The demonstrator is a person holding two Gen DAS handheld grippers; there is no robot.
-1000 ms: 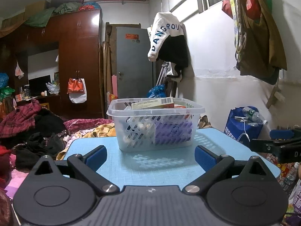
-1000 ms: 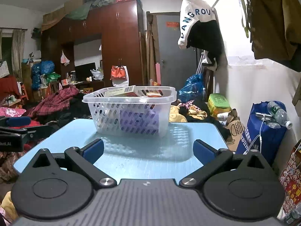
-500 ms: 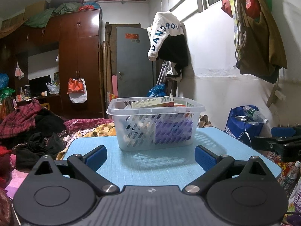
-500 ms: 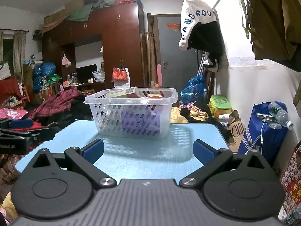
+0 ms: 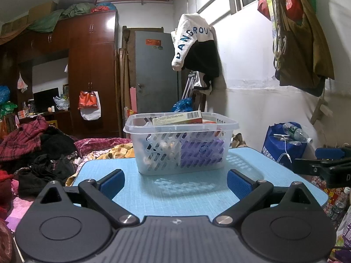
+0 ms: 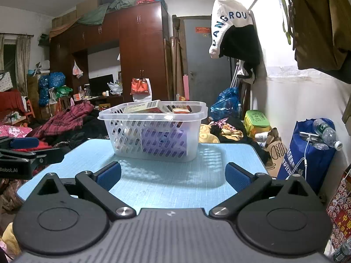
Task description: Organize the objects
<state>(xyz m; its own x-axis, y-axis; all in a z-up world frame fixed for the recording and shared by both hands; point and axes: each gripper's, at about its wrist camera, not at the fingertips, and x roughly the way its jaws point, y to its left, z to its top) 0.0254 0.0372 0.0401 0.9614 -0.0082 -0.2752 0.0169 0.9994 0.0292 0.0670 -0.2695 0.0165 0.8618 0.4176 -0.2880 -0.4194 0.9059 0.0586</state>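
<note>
Ahead of the left tongs [image 5: 175, 182], spread wide and holding nothing, bare blue surface [image 5: 188, 191] lay open up to the basket [image 5: 181, 144], which blocked the way beyond. The right tongs [image 6: 173, 175], equally wide, faced the same open strip. The wall [image 6: 291, 100] stood close on their right.

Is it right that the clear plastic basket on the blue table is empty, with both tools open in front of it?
Not quite. The basket holds things: a barcoded box near the rim and a purple item, per the left wrist view. It does stand on the blue table, and both tools are open.
</note>
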